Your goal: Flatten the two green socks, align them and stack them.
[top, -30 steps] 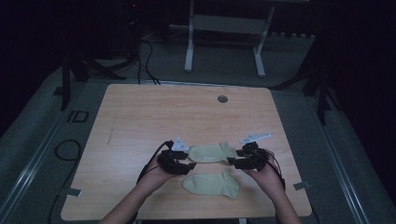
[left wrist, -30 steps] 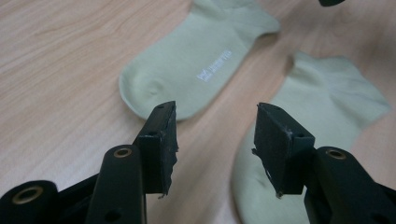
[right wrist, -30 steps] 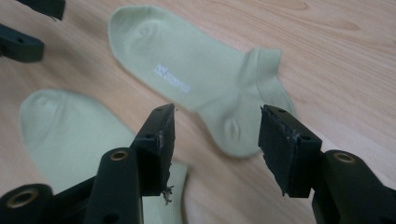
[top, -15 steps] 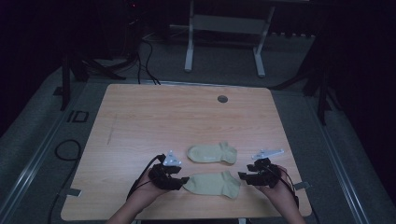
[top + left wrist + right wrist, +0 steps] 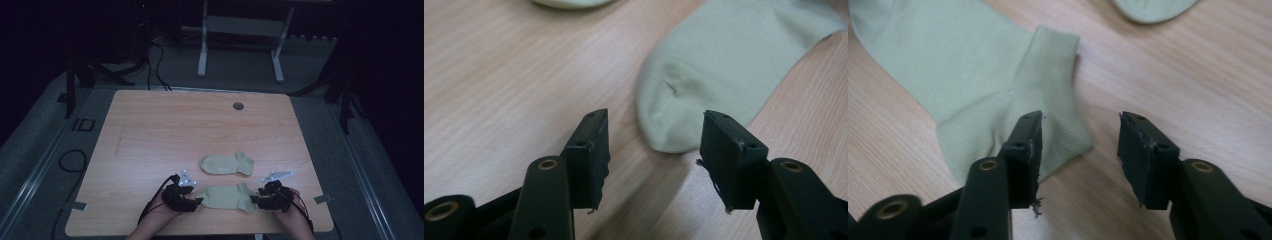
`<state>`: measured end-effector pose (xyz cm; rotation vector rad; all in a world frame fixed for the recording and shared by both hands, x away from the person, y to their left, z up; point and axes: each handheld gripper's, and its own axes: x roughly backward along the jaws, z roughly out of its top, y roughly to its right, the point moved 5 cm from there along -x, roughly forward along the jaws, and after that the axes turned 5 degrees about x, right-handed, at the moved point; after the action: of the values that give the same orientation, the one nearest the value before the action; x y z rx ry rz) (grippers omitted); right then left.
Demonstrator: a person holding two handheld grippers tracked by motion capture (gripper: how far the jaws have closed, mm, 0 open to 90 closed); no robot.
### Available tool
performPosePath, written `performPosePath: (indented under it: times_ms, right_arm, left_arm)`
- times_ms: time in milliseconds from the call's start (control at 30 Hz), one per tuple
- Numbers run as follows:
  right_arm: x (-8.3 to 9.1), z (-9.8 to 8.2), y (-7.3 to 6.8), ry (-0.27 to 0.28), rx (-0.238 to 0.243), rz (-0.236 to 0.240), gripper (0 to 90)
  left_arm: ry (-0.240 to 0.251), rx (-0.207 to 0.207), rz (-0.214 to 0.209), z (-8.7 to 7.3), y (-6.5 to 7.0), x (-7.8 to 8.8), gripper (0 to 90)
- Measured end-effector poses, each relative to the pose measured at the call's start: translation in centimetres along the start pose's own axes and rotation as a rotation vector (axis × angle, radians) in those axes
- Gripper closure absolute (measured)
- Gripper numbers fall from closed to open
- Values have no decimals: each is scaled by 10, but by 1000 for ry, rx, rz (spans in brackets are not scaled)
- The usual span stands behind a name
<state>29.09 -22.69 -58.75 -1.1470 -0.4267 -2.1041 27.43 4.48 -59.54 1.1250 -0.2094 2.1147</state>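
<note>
Two pale green socks lie on the wooden table point(image 5: 150, 130). The near sock point(image 5: 225, 196) lies flat between my two grippers; the far sock point(image 5: 227, 163) lies just behind it. My left gripper point(image 5: 197, 201) is at the near sock's toe end, open, and the toe point(image 5: 724, 65) reaches into the gap between its jaws point(image 5: 654, 150) without being pressed. My right gripper point(image 5: 254, 200) is at the cuff end. Its jaws point(image 5: 1080, 150) have just been closing, and they are still apart. One jaw stands over the ribbed cuff point(image 5: 1048, 90), whose corner pokes into the gap.
Both hands are close to the table's near edge. A round grommet hole point(image 5: 238, 106) sits at the far middle of the table. Beyond the table stand white desk legs point(image 5: 202, 45), and cables point(image 5: 70, 160) lie on the floor at the left.
Both hands came back from the far sock's ends toward the near edge and sank to the near sock's ends. The socks have not moved.
</note>
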Motion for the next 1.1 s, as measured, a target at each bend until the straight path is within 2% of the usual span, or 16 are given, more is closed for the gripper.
performPosePath:
  times_ms: [67,167,200,233,333,367,533,567,633,800,833,1100]
  right_arm:
    - [0,0,-2,-6,15,-27,584]
    - [0,0,-3,-11,30,-42,611]
    - [0,0,-4,-10,40,-53,651]
    - [0,-1,-7,-8,60,-66,696]
    - [0,-1,-9,-10,68,-59,758]
    - [0,-1,-9,-9,69,-58,788]
    - [-1,-1,-10,-10,78,-55,820]
    - [-1,-1,-10,-10,78,-55,820]
    - [0,-1,-11,-8,75,-55,830]
    - [2,-1,-10,2,54,-26,839]
    - [4,0,-10,8,49,-24,840]
    - [19,11,-10,49,44,-25,843]
  left_arm:
    - [2,-7,13,1,1,-2,460]
    - [6,-8,14,2,0,-2,493]
    - [6,-29,24,3,0,-3,493]
    - [6,-29,17,3,0,-3,545]
    - [8,-27,3,4,-1,-4,616]
    - [9,-28,1,4,-1,-4,666]
    - [9,-27,-11,5,0,-7,869]
    - [9,-27,-11,5,0,-7,887]
    - [19,-28,6,7,2,-9,896]
    - [43,-10,-3,10,2,-6,900]
    - [64,-5,4,14,1,-1,900]
    - [114,-15,17,26,0,16,900]
